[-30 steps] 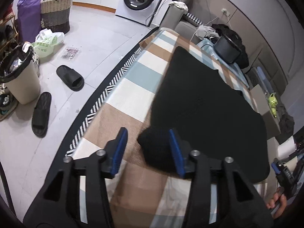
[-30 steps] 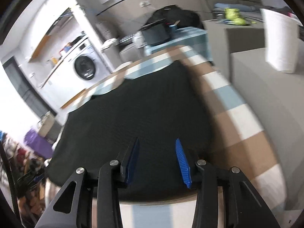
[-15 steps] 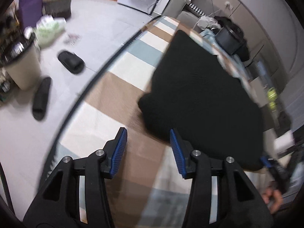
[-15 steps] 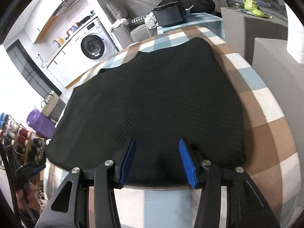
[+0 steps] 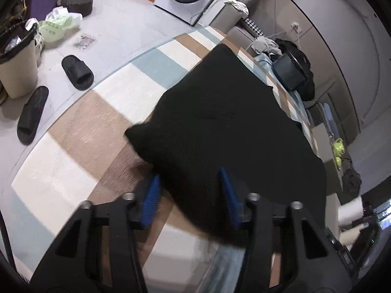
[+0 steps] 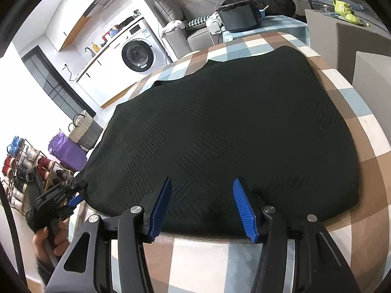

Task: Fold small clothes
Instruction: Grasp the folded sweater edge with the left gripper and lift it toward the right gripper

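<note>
A black knitted garment (image 5: pixel 232 122) lies spread flat on the checked tablecloth (image 5: pixel 80 131). My left gripper (image 5: pixel 189 190) straddles its near left corner. The jaws are closing with cloth between the blue pads (image 5: pixel 151 193), which still stand apart. In the right wrist view the same garment (image 6: pixel 232 127) fills the table. My right gripper (image 6: pixel 201 205) sits over the near hem, its jaws opening, cloth lying between the pads (image 6: pixel 242 210) without being pinched. My left gripper (image 6: pixel 73 200) also shows there at the garment's left corner, held by a hand (image 6: pixel 48 239).
The table edge (image 5: pixel 73 92) drops to a floor with two black slippers (image 5: pixel 78 70), a bin (image 5: pixel 17 56) and a basket. A washing machine (image 6: pixel 138 55) stands behind. A black box (image 6: pixel 239 17) sits past the far end, grey blocks (image 6: pixel 371 73) on the right, a shoe rack (image 6: pixel 22 171) on the left.
My left gripper moved forward and down over the garment's corner and its jaws narrowed. My right gripper came closer to the near hem and its jaws widened.
</note>
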